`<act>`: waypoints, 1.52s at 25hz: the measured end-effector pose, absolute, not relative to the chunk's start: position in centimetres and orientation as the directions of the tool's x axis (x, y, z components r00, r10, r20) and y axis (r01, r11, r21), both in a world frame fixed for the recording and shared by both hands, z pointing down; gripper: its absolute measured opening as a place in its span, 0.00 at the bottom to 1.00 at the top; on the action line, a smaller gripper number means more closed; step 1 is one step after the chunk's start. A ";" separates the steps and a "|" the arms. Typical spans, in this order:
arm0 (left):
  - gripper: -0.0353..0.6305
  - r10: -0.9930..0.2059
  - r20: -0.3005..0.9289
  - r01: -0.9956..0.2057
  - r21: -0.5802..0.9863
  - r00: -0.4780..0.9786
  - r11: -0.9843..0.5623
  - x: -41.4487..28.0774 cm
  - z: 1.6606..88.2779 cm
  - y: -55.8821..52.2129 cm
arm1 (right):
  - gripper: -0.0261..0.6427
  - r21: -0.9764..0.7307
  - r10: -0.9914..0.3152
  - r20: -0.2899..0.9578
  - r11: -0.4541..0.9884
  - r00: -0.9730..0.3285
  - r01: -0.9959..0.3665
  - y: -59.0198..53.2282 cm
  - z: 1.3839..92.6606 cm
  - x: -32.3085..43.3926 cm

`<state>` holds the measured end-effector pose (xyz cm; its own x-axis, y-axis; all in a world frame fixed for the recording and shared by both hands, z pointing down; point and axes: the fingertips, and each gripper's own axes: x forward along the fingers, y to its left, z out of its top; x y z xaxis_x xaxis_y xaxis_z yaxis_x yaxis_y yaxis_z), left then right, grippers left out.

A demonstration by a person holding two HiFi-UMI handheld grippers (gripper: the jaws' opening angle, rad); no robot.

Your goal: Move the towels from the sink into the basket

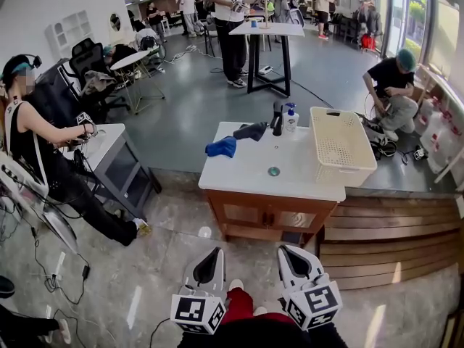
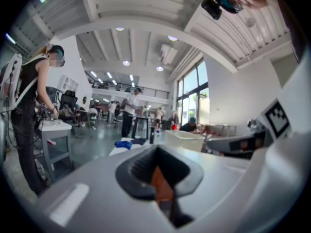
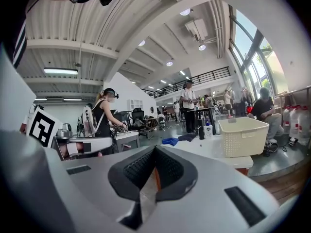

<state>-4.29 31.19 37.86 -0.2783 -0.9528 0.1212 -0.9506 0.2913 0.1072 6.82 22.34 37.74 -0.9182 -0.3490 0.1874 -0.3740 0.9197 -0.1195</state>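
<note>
Jaws together, left gripper (image 1: 212, 255), right gripper (image 1: 291, 254), blue towel (image 1: 221, 147) distant, indistinct

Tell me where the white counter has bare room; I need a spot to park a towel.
The front strip of the counter, from the drain to the near edge, is bare. Crowded: the back edge, with the blue towel, dark towel, faucet and soap bottle; the basket fills the right end.

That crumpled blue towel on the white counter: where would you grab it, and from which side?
The crumpled blue cloth towel lies heaped near the left edge of the white countertop. Probably pinch its raised, bunched middle from above, approaching from the near side: the folds stand up there, while its edges lie flat against the surface.
</note>
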 end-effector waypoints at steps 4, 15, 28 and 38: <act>0.06 -0.950 0.126 -0.947 0.112 -0.287 0.301 -5.4 38.1 30.5 | 0.05 -0.125 -0.357 0.189 0.915 -0.915 -0.384 21.4 37.7 6.0; 0.06 -0.948 0.134 -0.948 0.102 -0.288 0.302 -10.6 38.7 26.1 | 0.05 -0.117 -0.375 0.223 0.906 -0.900 -0.406 17.2 38.6 1.8; 0.06 -0.939 0.168 -0.944 0.090 -0.301 0.318 -21.7 39.7 20.0 | 0.05 -0.127 -0.375 0.261 0.900 -0.890 -0.417 10.5 39.5 -8.9; 0.06 -0.956 0.173 -0.963 0.083 -0.238 0.255 -28.7 40.1 14.8 | 0.05 -0.112 -0.433 0.271 0.873 -0.860 -0.475 5.7 39.6 -15.2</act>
<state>-28.75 14.77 40.14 -0.2385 -0.9556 0.1732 -0.9632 0.2555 0.0834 -15.19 5.74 39.56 -0.8596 -0.4335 0.2705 -0.4754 0.8726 -0.1123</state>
